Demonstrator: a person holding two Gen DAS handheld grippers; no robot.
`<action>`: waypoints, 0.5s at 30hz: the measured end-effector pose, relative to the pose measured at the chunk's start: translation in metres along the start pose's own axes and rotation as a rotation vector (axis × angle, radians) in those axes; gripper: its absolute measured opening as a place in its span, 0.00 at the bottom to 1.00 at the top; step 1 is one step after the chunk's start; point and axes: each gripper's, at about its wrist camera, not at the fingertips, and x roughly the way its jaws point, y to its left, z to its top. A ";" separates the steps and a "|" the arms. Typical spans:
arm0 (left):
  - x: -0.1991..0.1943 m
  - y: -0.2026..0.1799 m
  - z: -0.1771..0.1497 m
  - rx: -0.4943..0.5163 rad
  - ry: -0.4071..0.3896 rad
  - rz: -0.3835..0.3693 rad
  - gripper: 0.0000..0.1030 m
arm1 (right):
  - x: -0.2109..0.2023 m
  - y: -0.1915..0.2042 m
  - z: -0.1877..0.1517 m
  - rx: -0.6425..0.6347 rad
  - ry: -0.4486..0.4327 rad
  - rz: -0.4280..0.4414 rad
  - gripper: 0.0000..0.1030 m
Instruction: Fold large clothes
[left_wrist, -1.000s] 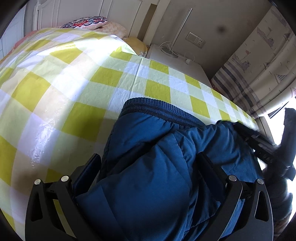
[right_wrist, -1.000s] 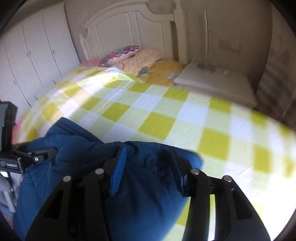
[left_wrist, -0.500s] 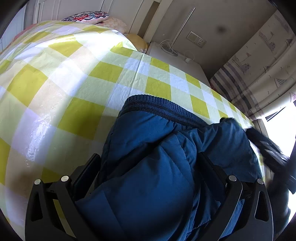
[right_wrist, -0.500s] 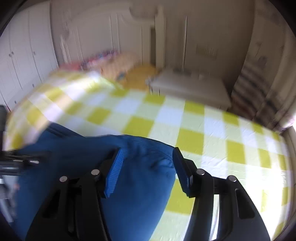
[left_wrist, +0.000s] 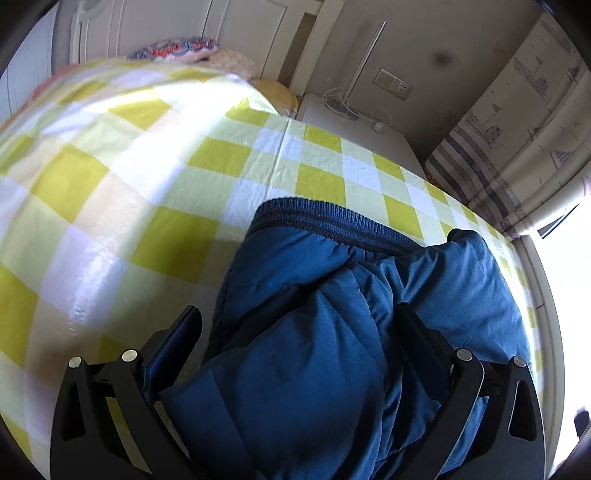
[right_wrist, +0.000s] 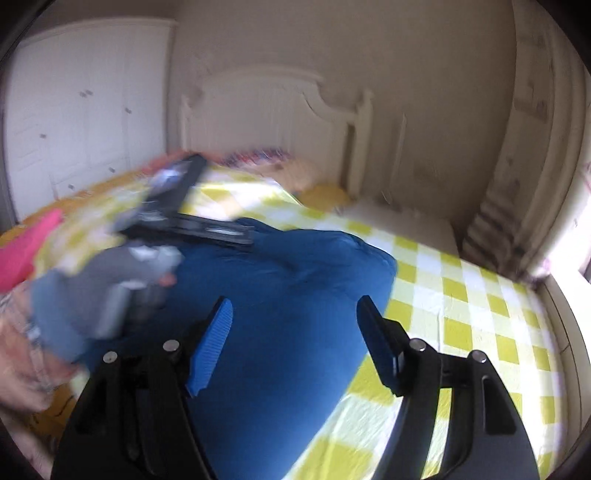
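A dark blue padded jacket (left_wrist: 332, 332) lies bunched on the yellow-and-white checked bedspread (left_wrist: 110, 184), its ribbed hem (left_wrist: 325, 221) toward the headboard. My left gripper (left_wrist: 299, 325) is open, its fingers low on either side of a fold of the jacket. In the right wrist view the jacket (right_wrist: 295, 295) lies below my right gripper (right_wrist: 295, 325), which is open, empty and raised above it. The left gripper's body (right_wrist: 177, 206) and the gloved hand holding it (right_wrist: 103, 295) show blurred at the left.
Pillows (left_wrist: 177, 51) and a white headboard (right_wrist: 266, 110) are at the bed's far end. A white bedside unit (left_wrist: 354, 122) with cables stands by the wall. A patterned curtain (left_wrist: 517, 147) and bright window are to the right. White wardrobes (right_wrist: 74, 129) stand left.
My right gripper has let go of the jacket, lifted and swung back, and now looks at it from higher up. The left gripper has stayed low over the jacket fold.
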 end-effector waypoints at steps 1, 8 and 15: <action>-0.002 -0.001 -0.001 0.006 -0.006 0.005 0.96 | -0.006 0.012 -0.012 -0.037 0.003 -0.002 0.70; -0.025 -0.020 -0.012 0.109 -0.133 0.172 0.96 | -0.004 0.020 -0.074 0.112 0.034 0.014 0.75; -0.034 -0.021 -0.015 0.139 -0.168 0.225 0.96 | -0.005 0.038 -0.074 0.015 0.046 0.013 0.79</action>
